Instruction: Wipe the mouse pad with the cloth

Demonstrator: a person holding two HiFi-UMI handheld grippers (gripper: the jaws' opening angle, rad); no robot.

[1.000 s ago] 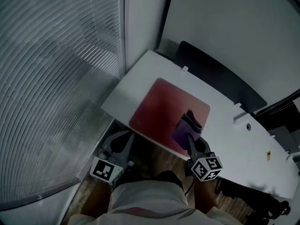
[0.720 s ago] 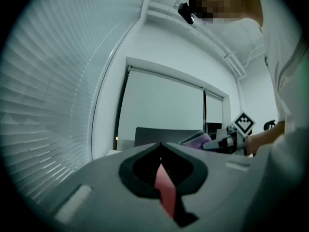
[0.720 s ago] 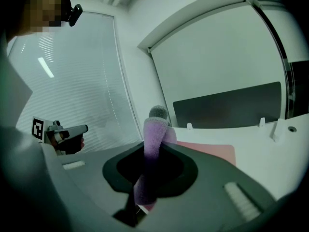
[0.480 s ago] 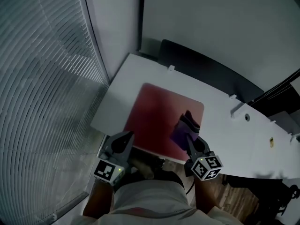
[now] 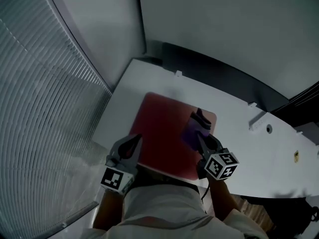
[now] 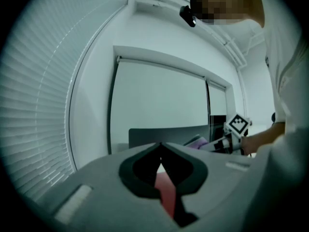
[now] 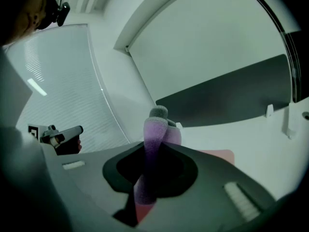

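The head view is dim and underexposed, with a cold grey-blue cast; the white bench [image 5: 237, 128] is its brightest patch, and the red mouse pad [image 5: 164, 133] looks muddy. Blinds [image 5: 40, 108] at 9 o'clock bow into curves from wide-angle distortion. Both gripper views are brighter, with soft, even light on pale walls [image 6: 159, 100], and a black vignette rings each. At 6 o'clock the left tongs [image 6: 160, 145] and the right tongs [image 7: 154, 146] are close and blurred; the purple cloth [image 7: 161, 129] pinched in the right tongs is soft-edged. Shadows are faint and diffuse.
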